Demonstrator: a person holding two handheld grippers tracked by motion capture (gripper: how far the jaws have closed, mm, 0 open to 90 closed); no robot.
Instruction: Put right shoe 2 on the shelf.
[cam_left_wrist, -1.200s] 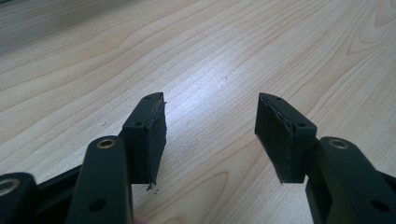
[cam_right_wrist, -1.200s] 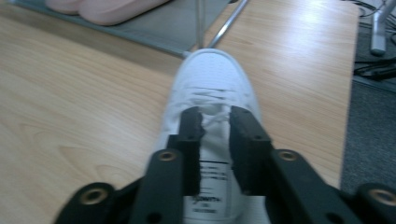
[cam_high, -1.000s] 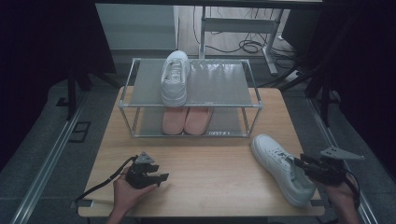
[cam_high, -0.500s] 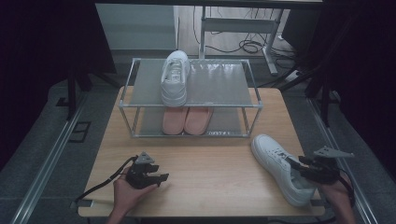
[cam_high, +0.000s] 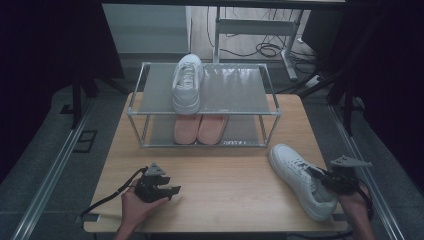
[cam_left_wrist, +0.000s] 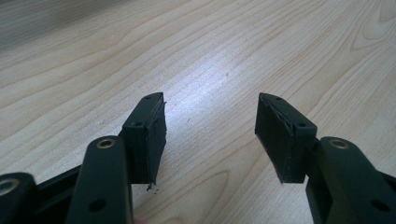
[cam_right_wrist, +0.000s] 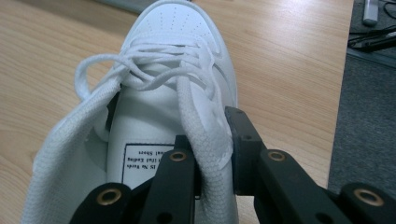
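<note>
A white sneaker (cam_high: 299, 179) lies on its sole at the right front of the wooden surface (cam_high: 220, 170), toe aimed toward the two-tier shoe rack (cam_high: 202, 107), as the right gripper (cam_right_wrist: 212, 149) clamps the padded collar on one side of the shoe's opening; its jaws have just been closing, one inside the shoe and one outside, with the collar pinched between them. The matching sneaker (cam_high: 186, 82) already stands on the rack's top shelf, with free space to its right, while a pink pair (cam_high: 200, 129) fills the lower shelf. The left gripper (cam_left_wrist: 210, 135) rests open and empty over bare wood at the left front, well apart from the shoe. A clean lift likely depends on the grip staying deep on the collar, since soft fabric may fold and let the heavier toe droop; raising the shoe straight up until the sole clears the surface, then carrying it level over the rack's front rail, should keep it from catching. A loose lace loop (cam_right_wrist: 100, 70) trails to one side and could snag on the frame.
</note>
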